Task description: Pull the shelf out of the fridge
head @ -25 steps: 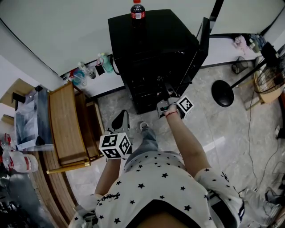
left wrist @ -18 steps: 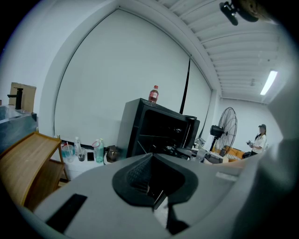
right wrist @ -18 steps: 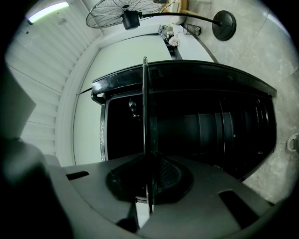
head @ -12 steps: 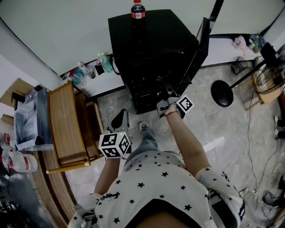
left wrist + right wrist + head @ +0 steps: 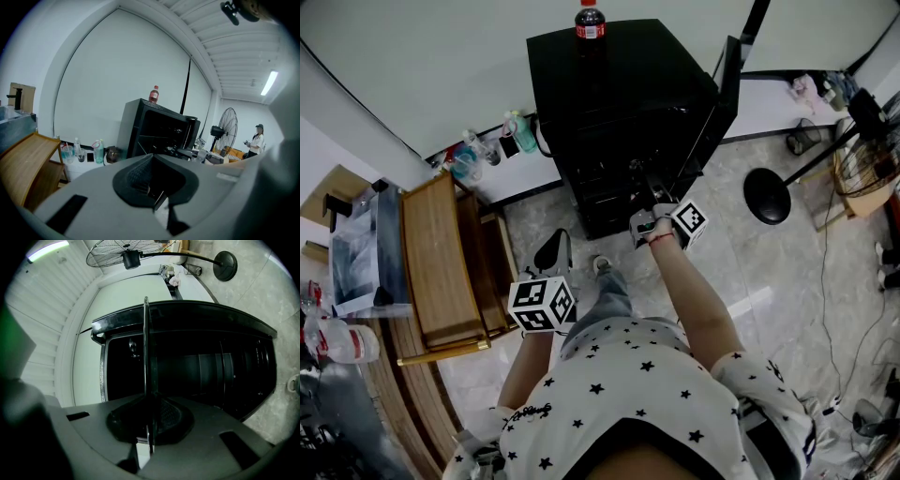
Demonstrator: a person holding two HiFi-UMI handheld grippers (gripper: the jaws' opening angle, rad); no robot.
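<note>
The black fridge (image 5: 619,103) stands against the wall with its door (image 5: 727,94) swung open to the right. A cola bottle (image 5: 590,21) stands on top. My right gripper (image 5: 652,208) is at the fridge's open front, shut on the front edge of a thin dark shelf (image 5: 654,187). In the right gripper view the shelf (image 5: 146,362) runs edge-on from my right gripper's (image 5: 149,420) pads into the dark fridge (image 5: 211,366). My left gripper (image 5: 551,258) hangs back near the person's knee, shut and holding nothing, its jaws (image 5: 157,187) pointing toward the fridge (image 5: 154,131).
A wooden bench (image 5: 441,262) stands to the left. Several bottles and cups (image 5: 487,145) sit on the ledge by the wall. A standing fan's round base (image 5: 767,197) rests on the floor at the right, with cables beyond. A person (image 5: 257,138) stands far off.
</note>
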